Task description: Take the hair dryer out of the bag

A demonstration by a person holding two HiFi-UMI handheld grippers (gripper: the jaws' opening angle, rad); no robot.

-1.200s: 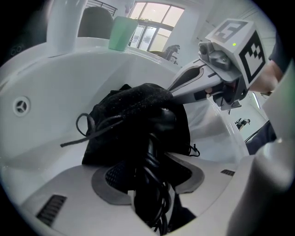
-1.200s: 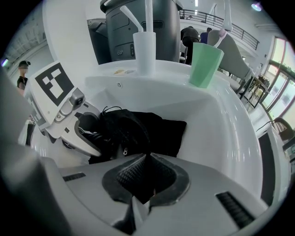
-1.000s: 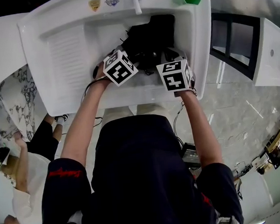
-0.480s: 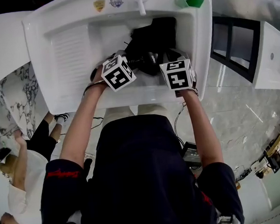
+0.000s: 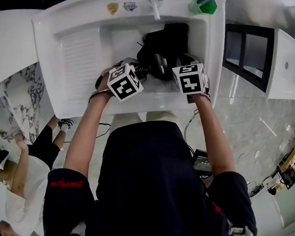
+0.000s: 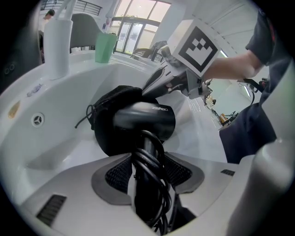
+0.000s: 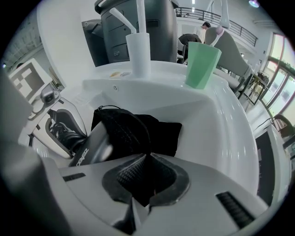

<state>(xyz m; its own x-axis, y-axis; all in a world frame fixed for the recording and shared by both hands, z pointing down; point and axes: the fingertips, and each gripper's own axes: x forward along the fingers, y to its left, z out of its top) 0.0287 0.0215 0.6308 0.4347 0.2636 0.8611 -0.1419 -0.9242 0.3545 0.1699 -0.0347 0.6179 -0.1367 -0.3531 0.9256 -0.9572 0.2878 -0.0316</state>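
Note:
A black hair dryer (image 6: pixel 144 120) with its cord wound round the handle sticks partway out of a black drawstring bag (image 7: pixel 138 129) lying in the white sink basin (image 5: pixel 81 59). My left gripper (image 6: pixel 147 174) is shut on the dryer's handle and cord, pointing steeply down. My right gripper (image 7: pixel 146 180) is shut on a fold of the bag's fabric, just right of the dryer's barrel (image 7: pixel 90 150). In the head view the dryer's head (image 5: pixel 158 65) shows between the two marker cubes, with the bag (image 5: pixel 167 38) behind it.
A white faucet (image 5: pixel 154 4) stands at the sink's back edge, with a green cup (image 5: pixel 201 5) holding a toothbrush to its right. The basin has a ribbed washboard slope (image 5: pixel 78 54) on the left. Other people (image 5: pixel 11 178) are on the floor at the left.
My left gripper has lifted a little with the dryer, and more of the dryer's head shows outside the bag. The right gripper has stayed put on the bag.

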